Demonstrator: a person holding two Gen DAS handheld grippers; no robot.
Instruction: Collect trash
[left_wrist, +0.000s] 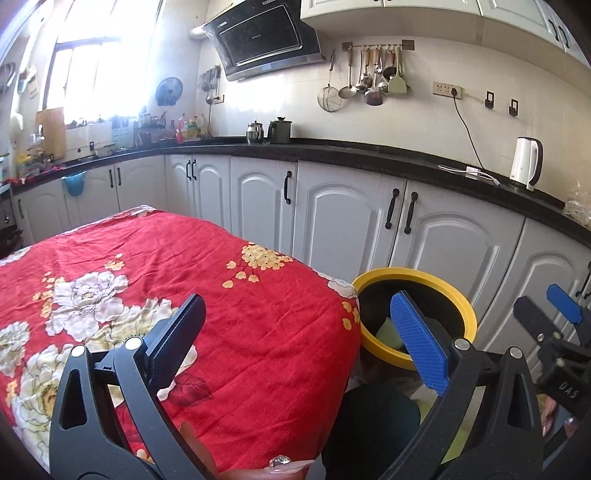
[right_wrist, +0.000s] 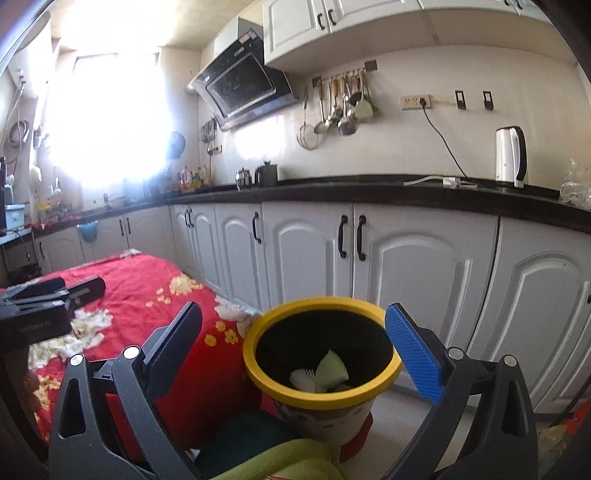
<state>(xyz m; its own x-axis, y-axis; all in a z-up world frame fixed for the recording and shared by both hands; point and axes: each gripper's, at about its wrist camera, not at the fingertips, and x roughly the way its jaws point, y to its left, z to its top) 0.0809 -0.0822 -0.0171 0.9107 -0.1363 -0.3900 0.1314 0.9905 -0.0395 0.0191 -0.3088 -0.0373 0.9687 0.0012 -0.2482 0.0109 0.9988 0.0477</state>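
A yellow-rimmed trash bin (right_wrist: 321, 387) stands on the floor beside the table with the red flowered cloth (left_wrist: 166, 280). Inside it lie a pale green scrap (right_wrist: 331, 371) and a white ribbed piece (right_wrist: 303, 378). My right gripper (right_wrist: 295, 343) is open and empty, held above the bin's mouth. My left gripper (left_wrist: 299, 332) is open and empty, over the table's right edge, with the bin (left_wrist: 417, 280) just past its blue finger. The right gripper also shows at the right edge of the left wrist view (left_wrist: 550, 314). No trash shows on the cloth.
White cabinets (right_wrist: 406, 266) under a black counter run behind the bin. A white kettle (right_wrist: 511, 157) and cable sit on the counter. A dark green and lime cloth (right_wrist: 273, 454) lies low in front of the bin.
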